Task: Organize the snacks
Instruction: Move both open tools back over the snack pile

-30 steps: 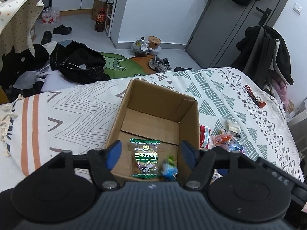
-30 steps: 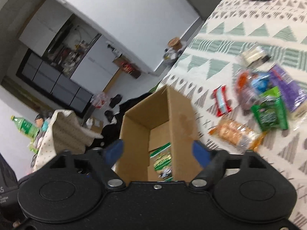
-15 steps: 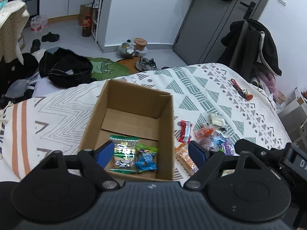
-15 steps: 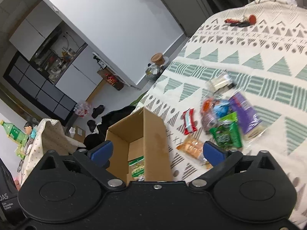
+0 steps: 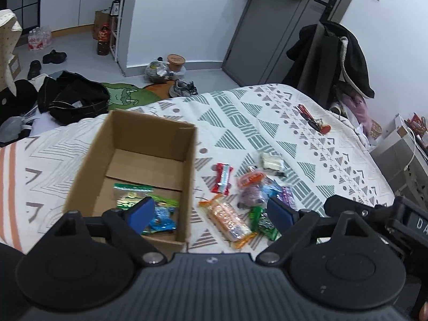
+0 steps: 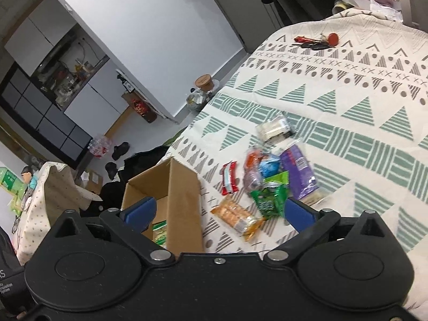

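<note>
Bedroom, cluttered floor, grey door [image 5: 278, 24] at 1 o'clock in left view, dark coat [image 5: 334, 53] hung beside it. Patterned bedspread [image 5: 267, 123] covers bed, holds everything.

Cardboard box [image 5: 184, 176] open-topped on the bedspread, 10 o'clock of left view centre; in right view same box [image 6: 184, 203] at 7 o'clock, near the lower frame edge. Inside box: green packet [image 5: 131, 191] flat on floor, blue packet [image 5: 160, 219] overlapping its near end.

Loose snack pile just beside box, at its 3 o'clock: red wrapper [image 5: 222, 178] nearest box wall, orange cracker pack [image 5: 227, 219] toward camera, green bag [image 5: 263, 222] touching it, orange-and-blue bundle [image 5: 254, 184], purple pack [image 6: 298, 174], pale pack [image 5: 271, 160] farthest. Pile items overlap; exact count unclear. Keys with red fob [image 5: 311, 119] well apart at 1 o'clock.

Left gripper [image 5: 211, 212] released, jaws wide, nothing between them; one blue pad over the box interior, the other over green bag area. Height above the surface unclear.

Right gripper [image 6: 219, 211] also released, jaws wide, empty; box wall and cracker pack [image 6: 235, 218] seen between pads. Right gripper body visible at 4 o'clock in left view.
</note>
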`<act>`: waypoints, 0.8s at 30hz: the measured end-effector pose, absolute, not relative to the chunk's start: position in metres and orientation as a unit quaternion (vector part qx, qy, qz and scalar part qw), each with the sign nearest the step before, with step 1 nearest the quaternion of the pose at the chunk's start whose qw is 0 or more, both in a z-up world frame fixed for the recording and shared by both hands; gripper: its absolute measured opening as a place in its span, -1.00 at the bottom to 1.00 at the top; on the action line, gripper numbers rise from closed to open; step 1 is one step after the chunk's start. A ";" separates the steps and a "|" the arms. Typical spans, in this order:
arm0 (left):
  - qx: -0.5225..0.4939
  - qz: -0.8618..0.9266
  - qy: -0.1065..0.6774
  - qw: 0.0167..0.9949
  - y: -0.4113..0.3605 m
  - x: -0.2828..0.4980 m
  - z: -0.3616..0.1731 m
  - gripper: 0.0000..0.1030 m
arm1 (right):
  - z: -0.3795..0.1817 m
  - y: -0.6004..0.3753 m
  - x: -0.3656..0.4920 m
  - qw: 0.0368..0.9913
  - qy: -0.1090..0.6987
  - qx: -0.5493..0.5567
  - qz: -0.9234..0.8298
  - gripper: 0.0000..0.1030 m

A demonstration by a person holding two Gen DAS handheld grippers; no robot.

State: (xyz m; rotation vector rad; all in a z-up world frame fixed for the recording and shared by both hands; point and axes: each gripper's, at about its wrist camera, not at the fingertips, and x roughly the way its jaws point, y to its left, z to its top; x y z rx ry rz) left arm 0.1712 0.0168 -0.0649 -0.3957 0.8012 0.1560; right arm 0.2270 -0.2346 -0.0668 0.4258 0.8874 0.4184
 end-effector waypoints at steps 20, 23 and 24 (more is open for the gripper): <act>-0.213 0.031 0.390 0.895 -0.029 0.221 -0.087 0.70 | -0.089 -0.272 0.281 0.864 0.443 0.181 0.155 0.65; -0.216 0.026 0.397 0.892 -0.035 0.231 -0.098 0.69 | -0.102 -0.275 0.289 0.857 0.457 0.189 0.148 0.47; -0.216 0.024 0.401 0.890 -0.037 0.235 -0.101 0.69 | -0.108 -0.275 0.292 0.853 0.463 0.191 0.144 0.41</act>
